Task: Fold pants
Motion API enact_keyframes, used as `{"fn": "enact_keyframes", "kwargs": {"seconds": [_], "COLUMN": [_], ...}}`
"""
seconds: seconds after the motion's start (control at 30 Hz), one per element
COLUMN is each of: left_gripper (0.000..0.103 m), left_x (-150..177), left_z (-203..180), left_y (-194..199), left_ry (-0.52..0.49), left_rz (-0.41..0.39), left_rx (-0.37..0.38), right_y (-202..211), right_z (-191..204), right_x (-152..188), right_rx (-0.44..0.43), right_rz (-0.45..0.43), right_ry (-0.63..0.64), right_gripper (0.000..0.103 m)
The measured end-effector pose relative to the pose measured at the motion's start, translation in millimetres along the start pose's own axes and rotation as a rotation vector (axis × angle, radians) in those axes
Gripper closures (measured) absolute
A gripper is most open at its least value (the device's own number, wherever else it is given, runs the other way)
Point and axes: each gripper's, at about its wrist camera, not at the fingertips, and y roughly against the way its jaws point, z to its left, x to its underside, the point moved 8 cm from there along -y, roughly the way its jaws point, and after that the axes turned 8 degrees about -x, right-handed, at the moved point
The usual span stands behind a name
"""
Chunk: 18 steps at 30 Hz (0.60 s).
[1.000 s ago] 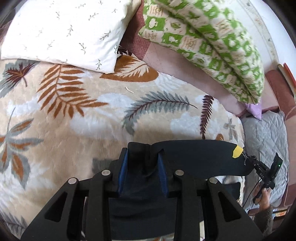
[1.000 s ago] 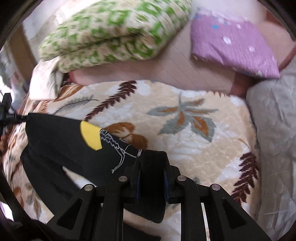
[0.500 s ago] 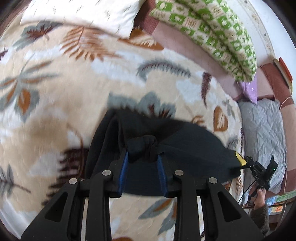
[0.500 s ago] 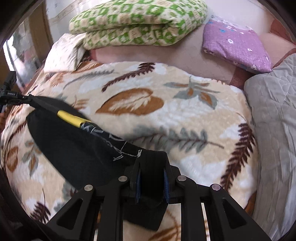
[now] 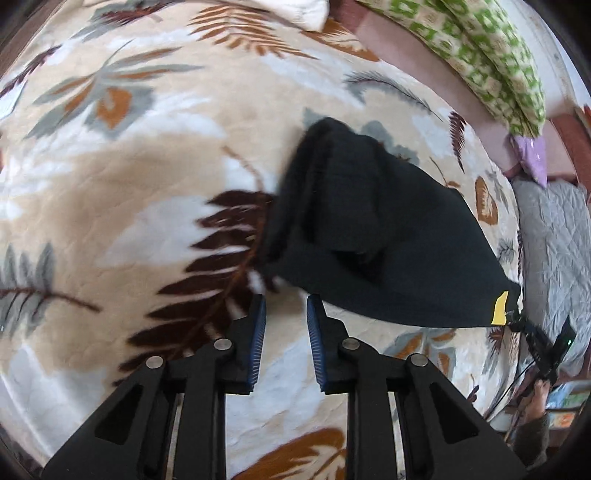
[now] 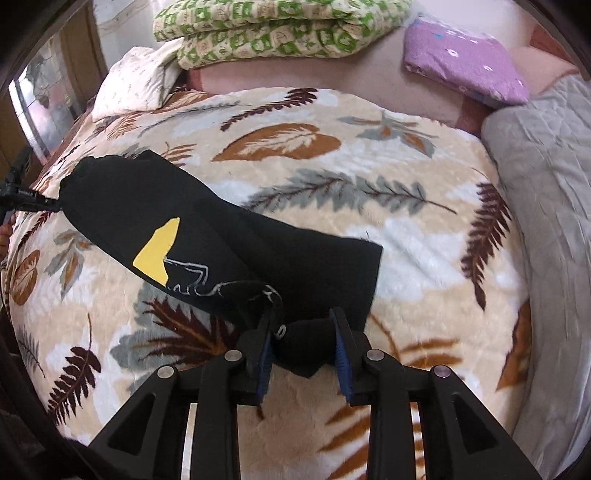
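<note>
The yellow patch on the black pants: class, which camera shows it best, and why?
The right wrist view: the yellow patch faces the camera, large, with white line art beside it on the pants. The left wrist view shows only a sliver at the far edge.

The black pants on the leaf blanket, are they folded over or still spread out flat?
Folded. The black pants lie doubled in layers on the leaf blanket, one layer's edge running across the top.

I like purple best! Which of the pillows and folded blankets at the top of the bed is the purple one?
The purple pillow with small white flowers, far right beside the grey quilt. The green checked quilt and white sprigged pillow are not purple.
</note>
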Motion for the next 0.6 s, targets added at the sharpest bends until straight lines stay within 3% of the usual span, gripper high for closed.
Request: {"fn": "enact_keyframes", "kwargs": {"seconds": [0.23, 0.37, 0.43, 0.47, 0.6], "left_gripper": [0.082, 0.081, 0.081, 0.08, 0.076], "left_x": [2.1, -5.5, -12.5, -15.8, -31.9], "left_z": [11.8, 3.8, -3.9, -7.0, -23.6], "left_y": [24.7, 38.8, 41.6, 42.2, 38.2], "left_ry": [0.005, -0.019, -0.034, -0.036, -0.026], "left_rz": [-0.034, -0.051, -0.05, -0.046, -0.013], "left_rx": [0.007, 0.019, 0.025, 0.027, 0.069], "right_y": [22.6, 67.5, 81.6, 82.2, 61.0], "right_z": [-3.1, -25.6, -39.2, -42.0, -37.4], "right_x": [13.5, 8.9, 5.0, 3.4, -5.5], "right_rx": [0.007, -0.014, -0.041, -0.05, -0.167], "right_rz": [0.001, -0.135, -0.187, -0.196, -0.201], "right_ry": [-0.071, -0.248, -0.365, -0.403, -0.51], "right_gripper": [0.072, 0.071, 0.058, 0.047, 0.046]}}
